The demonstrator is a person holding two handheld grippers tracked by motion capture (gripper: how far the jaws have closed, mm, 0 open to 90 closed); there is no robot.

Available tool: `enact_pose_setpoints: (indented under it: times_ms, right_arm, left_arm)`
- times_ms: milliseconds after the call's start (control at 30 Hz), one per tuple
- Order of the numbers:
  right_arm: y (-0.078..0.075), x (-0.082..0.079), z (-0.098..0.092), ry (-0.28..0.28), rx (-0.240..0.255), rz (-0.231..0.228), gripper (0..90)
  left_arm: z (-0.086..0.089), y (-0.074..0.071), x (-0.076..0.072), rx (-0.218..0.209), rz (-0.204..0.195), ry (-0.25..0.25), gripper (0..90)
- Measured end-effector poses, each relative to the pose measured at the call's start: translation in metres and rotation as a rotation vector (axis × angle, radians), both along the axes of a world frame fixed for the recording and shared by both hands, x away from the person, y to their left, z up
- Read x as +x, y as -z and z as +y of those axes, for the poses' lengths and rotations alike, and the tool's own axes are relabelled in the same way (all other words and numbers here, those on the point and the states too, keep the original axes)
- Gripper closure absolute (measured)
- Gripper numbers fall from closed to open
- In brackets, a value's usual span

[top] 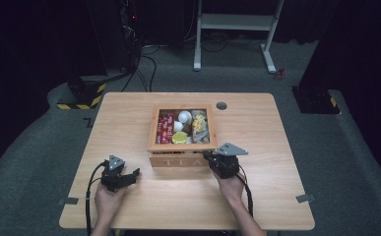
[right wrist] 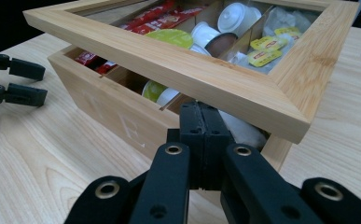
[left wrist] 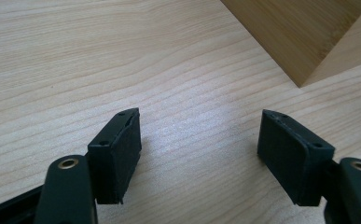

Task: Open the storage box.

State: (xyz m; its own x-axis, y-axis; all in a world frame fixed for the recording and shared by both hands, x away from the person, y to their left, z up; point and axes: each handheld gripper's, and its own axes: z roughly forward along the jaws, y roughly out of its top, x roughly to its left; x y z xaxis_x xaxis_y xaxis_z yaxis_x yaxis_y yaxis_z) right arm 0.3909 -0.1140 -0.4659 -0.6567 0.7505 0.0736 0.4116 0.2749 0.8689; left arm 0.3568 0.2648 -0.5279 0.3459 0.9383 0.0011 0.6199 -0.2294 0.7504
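Lifting the tea box lid from its front edge

The right gripper (right wrist: 201,140), jaws pressed together, sits wedged under the raised lid (right wrist: 225,86) of the tea box (top: 182,160) mid-bench; best to lift slowly. The left gripper (left wrist: 199,154), jaws spread, could steady the base.

Left tool (top: 129,175) low and level, jaws wide apart; right tool (top: 208,156) with jaws pressed together.
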Motion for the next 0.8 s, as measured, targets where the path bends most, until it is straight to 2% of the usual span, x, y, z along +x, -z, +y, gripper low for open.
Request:
enact_pose_setpoints:
  times_ms: [500,800]
  right_arm:
    - [-0.016,0.009,-0.001,0.01,0.013,-0.025,89.9]
    - [-0.02,0.017,-0.004,0.008,0.031,-0.006,89.9]
  left_arm:
    - [-0.001,0.0,0.0,0.005,-0.002,-0.002,30.6]
    - [-0.001,0.0,0.0,0.002,0.001,0.001,30.1]
